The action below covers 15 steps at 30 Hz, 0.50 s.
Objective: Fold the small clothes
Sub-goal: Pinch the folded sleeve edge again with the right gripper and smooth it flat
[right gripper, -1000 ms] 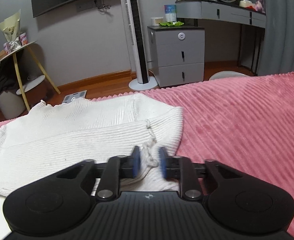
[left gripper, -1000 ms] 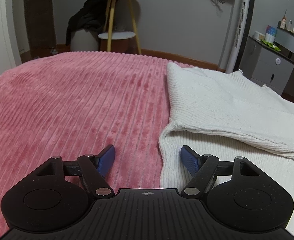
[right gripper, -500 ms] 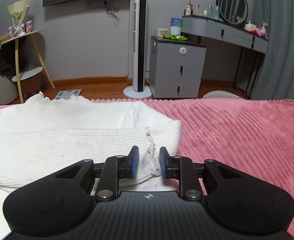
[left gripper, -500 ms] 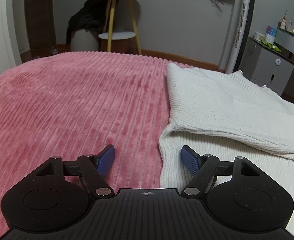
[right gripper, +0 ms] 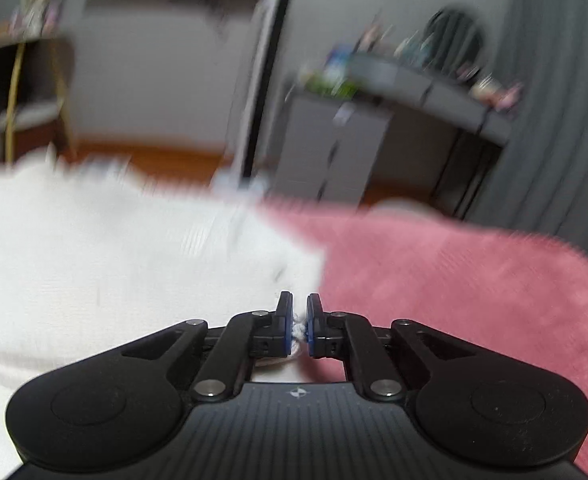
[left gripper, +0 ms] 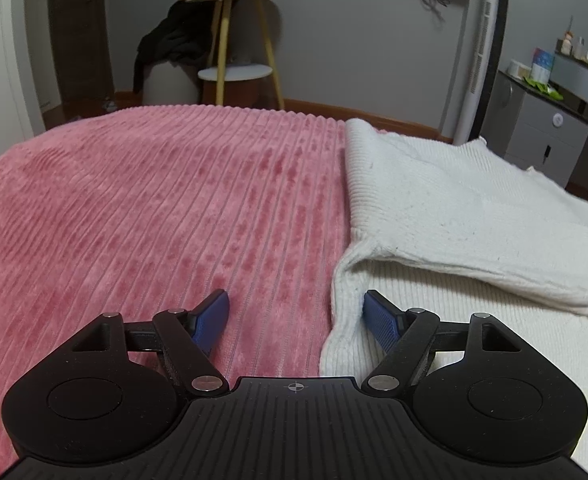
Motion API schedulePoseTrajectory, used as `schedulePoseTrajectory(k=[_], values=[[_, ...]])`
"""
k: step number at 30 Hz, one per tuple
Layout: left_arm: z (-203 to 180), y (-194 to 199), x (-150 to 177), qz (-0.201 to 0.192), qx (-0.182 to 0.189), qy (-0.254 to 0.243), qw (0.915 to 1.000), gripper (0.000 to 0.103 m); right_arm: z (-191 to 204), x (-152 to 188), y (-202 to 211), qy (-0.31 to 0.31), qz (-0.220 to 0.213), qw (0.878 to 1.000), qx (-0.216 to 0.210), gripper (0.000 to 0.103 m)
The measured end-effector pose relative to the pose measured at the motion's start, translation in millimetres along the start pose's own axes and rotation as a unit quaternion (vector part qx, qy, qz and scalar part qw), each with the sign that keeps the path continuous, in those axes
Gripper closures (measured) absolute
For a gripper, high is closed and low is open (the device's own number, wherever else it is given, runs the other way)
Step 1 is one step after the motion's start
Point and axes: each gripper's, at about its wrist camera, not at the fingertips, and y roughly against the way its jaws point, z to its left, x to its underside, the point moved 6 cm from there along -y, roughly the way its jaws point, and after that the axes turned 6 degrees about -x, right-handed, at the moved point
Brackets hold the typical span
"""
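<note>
A white ribbed knit sweater (left gripper: pixel 466 216) lies on a pink ribbed bedspread (left gripper: pixel 153 208), partly folded with an upper layer over a lower one. My left gripper (left gripper: pixel 296 314) is open and low over the bed, straddling the sweater's left edge, its right finger on the knit. In the right wrist view, which is blurred by motion, my right gripper (right gripper: pixel 300 326) is shut on the sweater's (right gripper: pixel 113 248) right edge, with white knit pinched between the blue pads.
The bedspread (right gripper: pixel 454 280) extends to the right of the sweater. Beyond the bed stand a yellow-legged side table (left gripper: pixel 233 40), a white tower fan (left gripper: pixel 486 48) and a grey drawer unit (left gripper: pixel 546 136). A dresser with a round mirror (right gripper: pixel 450 48) is at the far right.
My right gripper has closed from nearly shut to pinching the sweater's edge and is moving fast, blurring its view. My left gripper has stayed open in place.
</note>
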Motion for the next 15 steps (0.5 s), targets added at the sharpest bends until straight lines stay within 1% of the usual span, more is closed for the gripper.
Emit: schedulePoseTrajectory(k=[1,2,3,4,6,8,10,11,12,15], values=[[-2,-1,1,-0.003,-0.004,-0.007,1.0,0.021,5,3,-5,0.023,0.008,1.0,0.009,0.096],[-3,-2,1,-0.005,-0.008,-0.014,0.9999,0.021,9,2,-2,0.047,0.0,0.999,0.019,0.096],[-4,-2,2,-0.008,-0.01,-0.02,0.9997,0.02,10,0,3,0.054,-0.004,0.998,0.026,0.093],[-4,-2,2,-0.009,-0.011,-0.023,0.9996,0.02,8,-4,12,0.04,-0.015,0.999,0.025,0.089],[-4,-2,2,-0.008,-0.01,-0.02,0.9997,0.02,-1,-7,35,-0.006,-0.034,0.999,0.007,0.081],[-4,-2,3,-0.006,-0.008,-0.017,0.9998,0.02,-10,-1,63,-0.044,-0.042,0.998,-0.016,0.079],[-3,0,4,-0.004,-0.008,-0.017,0.9998,0.02,-10,15,90,-0.056,-0.03,0.997,-0.051,0.078],[-2,3,5,-0.002,-0.009,-0.017,0.9998,0.02,-11,25,103,-0.062,-0.02,0.996,-0.062,0.074],[-1,6,7,-0.001,-0.01,-0.017,0.9998,0.021,-13,36,113,-0.069,-0.005,0.995,-0.071,0.07],[4,23,14,0.009,-0.012,-0.015,0.9998,0.023,-15,77,146,-0.097,0.047,0.989,-0.097,0.068]])
